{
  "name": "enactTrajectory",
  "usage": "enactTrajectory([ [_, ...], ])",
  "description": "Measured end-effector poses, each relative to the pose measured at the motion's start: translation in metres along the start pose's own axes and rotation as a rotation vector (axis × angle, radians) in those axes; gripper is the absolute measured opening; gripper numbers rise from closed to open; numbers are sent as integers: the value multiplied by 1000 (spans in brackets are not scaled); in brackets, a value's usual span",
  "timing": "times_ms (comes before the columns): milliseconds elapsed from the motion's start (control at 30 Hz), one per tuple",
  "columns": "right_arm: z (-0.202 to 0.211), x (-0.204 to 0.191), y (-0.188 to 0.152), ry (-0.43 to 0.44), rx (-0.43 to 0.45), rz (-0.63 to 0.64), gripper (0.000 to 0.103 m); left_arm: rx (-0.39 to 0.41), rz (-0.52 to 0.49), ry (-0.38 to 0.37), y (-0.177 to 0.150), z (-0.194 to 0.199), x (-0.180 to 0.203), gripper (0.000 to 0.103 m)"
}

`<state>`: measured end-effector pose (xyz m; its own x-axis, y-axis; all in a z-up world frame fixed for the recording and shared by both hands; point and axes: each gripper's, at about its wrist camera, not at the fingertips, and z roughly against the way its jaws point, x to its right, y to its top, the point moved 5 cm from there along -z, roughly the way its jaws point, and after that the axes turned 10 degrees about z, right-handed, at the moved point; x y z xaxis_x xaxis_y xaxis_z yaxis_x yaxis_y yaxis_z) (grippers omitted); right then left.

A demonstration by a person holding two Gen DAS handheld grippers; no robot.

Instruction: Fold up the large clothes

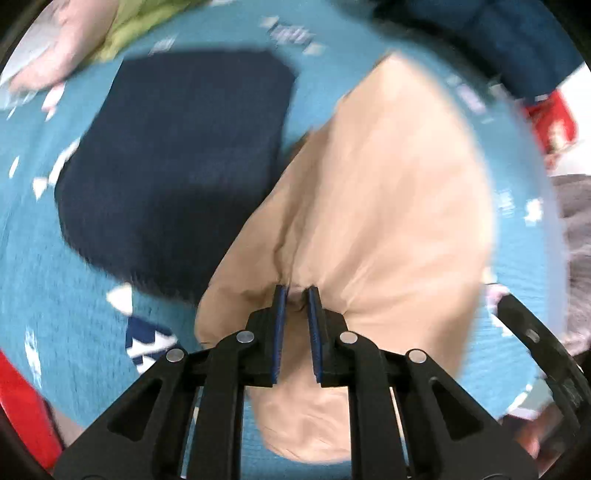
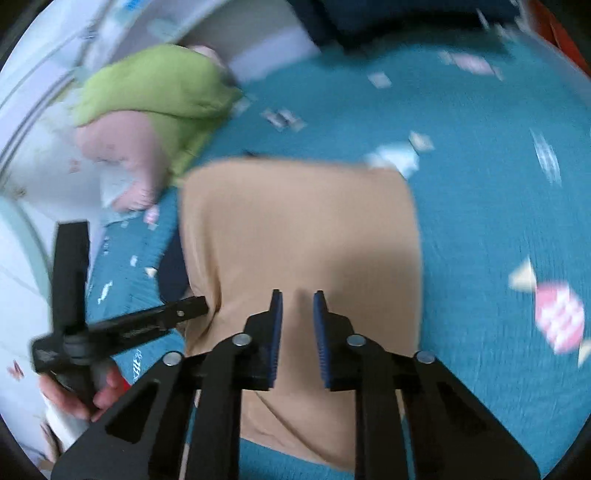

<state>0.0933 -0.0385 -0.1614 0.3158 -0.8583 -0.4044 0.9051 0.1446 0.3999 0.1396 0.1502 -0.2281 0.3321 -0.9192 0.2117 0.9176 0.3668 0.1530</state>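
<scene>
A tan garment (image 1: 388, 206) hangs bunched over the teal patterned blanket (image 1: 44, 258). My left gripper (image 1: 296, 291) is shut on a pinched fold of it, and the cloth fans out from the jaws. In the right wrist view the same tan garment (image 2: 303, 229) lies as a flat folded panel on the blanket (image 2: 480, 184). My right gripper (image 2: 297, 295) is shut on its near edge, with a small gap between the pads. The left gripper (image 2: 199, 306) shows at the garment's left edge, held by a hand (image 2: 99, 395).
A folded dark navy garment (image 1: 177, 162) lies on the blanket left of the tan one. A green and pink pile (image 2: 147, 110) sits at the far left by a white wall. Red fabric (image 1: 554, 118) and a grey cloth (image 1: 576, 229) lie at the right. Dark blue bedding (image 2: 388, 18) lies at the far edge.
</scene>
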Motion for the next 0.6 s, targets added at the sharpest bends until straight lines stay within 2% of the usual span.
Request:
enactTrajectory([
  [100, -42, 2, -31, -28, -124, 2, 15, -3, 55, -6, -1, -21, -14, 12],
  [167, -69, -3, -30, -37, -146, 0, 13, -12, 78, 5, 6, -34, -19, 11],
  [233, -70, -11, -23, -55, -152, 17, 14, -32, 96, -11, 11, -35, -22, 11],
  [267, -64, -15, -19, -50, -145, 28, 15, -48, 107, -29, 13, -31, -24, 11],
  [333, -38, -20, -8, -36, -76, 47, 15, -66, 101, -38, 15, -20, -24, 11],
  [400, -16, -24, 15, -37, 15, 74, 15, -17, 32, -31, 17, 10, -15, 12],
  [467, -6, -25, 33, -52, 71, 113, 15, 40, -23, -79, 19, 38, 0, 12],
  [533, -17, -15, 52, -146, 50, 144, 15, 81, -60, -135, 25, 59, 20, 12],
  [600, -37, -11, 69, -128, 37, 114, 15, 118, -103, -153, 38, 66, 45, 11],
])
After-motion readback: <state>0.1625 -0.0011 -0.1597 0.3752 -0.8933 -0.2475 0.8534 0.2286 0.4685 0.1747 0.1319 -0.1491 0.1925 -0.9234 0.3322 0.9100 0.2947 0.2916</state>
